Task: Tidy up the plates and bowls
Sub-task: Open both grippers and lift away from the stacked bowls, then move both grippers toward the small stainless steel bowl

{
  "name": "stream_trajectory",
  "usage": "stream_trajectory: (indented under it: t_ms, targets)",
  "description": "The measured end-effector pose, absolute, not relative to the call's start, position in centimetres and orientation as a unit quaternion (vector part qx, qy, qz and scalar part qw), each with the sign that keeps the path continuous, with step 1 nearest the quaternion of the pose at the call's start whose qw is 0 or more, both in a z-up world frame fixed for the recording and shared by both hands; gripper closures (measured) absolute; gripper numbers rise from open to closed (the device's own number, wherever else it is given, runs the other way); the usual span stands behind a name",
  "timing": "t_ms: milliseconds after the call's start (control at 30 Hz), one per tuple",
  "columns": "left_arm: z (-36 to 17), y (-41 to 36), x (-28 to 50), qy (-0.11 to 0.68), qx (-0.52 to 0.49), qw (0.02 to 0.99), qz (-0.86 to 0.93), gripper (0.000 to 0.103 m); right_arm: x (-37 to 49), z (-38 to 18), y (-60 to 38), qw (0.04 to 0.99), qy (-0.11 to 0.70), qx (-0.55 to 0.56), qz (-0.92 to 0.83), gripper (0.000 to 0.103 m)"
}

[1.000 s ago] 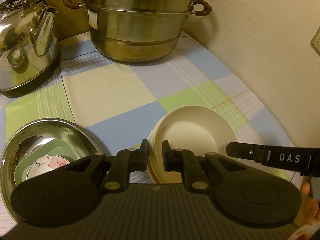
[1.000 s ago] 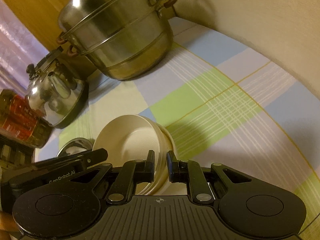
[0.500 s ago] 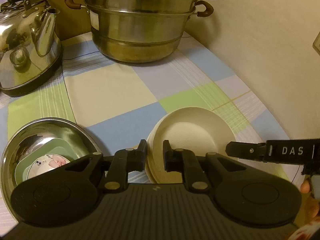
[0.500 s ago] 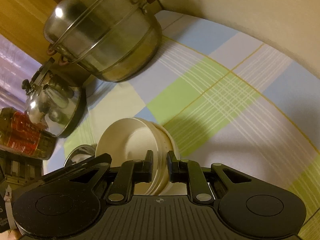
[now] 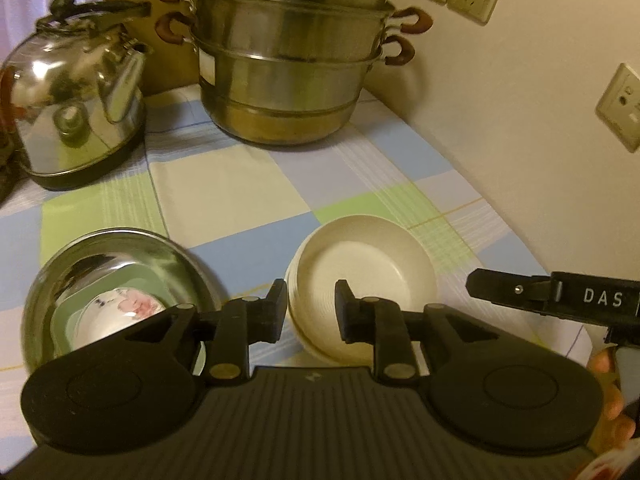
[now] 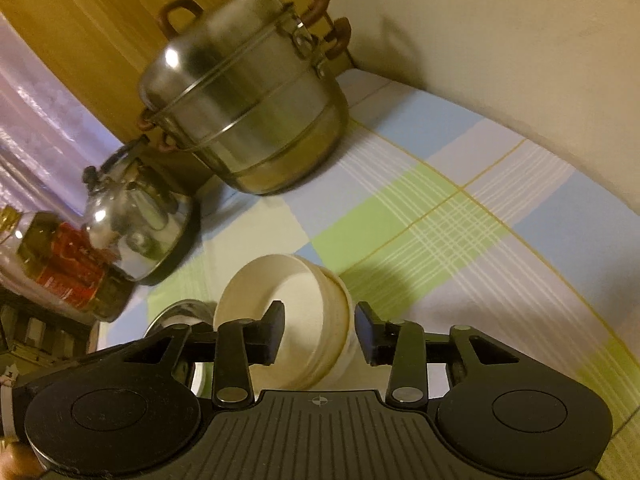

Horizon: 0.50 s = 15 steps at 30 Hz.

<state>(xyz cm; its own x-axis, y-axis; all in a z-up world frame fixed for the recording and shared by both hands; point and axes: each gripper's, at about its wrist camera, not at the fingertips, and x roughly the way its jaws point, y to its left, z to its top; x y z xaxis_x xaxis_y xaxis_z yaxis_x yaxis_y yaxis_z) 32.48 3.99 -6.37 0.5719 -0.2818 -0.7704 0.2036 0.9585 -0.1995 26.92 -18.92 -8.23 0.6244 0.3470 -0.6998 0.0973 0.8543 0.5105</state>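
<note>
One stack of cream bowls (image 5: 362, 270), the number in it unclear; one steel basin (image 5: 116, 276) holding one green dish (image 5: 132, 288) and one flowered dish (image 5: 122, 310). One tiered steamer pot (image 5: 288, 68), one kettle (image 5: 76, 104), one red-labelled bottle (image 6: 66, 264). Three wall sockets (image 5: 618, 108), two grippers.

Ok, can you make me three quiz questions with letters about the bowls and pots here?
1. Where is the kettle?
A. beside the big pot
B. inside the metal bowl
C. on the cream bowls

2. What colour is the bowl stack?
A. red
B. cream
C. black

3. What does the left tool do?
A. squeezes the kettle
B. lifts the pot
C. opens around the stack's rim

Answers: 1 A, they stand side by side at the back. 2 B, the stack looks cream. 3 C, gaps show beside the rim.
</note>
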Motion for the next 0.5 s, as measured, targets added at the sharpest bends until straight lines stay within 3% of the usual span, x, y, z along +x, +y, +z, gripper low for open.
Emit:
stream_trajectory:
  t_ms: [133,500]
  targets:
    - [-5.1,4.5,29.5,0.438,-0.046,0.888,-0.128,0.074,24.3,-7.5,-19.6,0.864,0.421,0.262,0.084,0.058]
    - [-4.1,5.4,19.7,0.451,-0.053,0.885,-0.102,0.074,15.9,-6.9,-20.3,0.852,0.446,0.246,0.119,0.053]
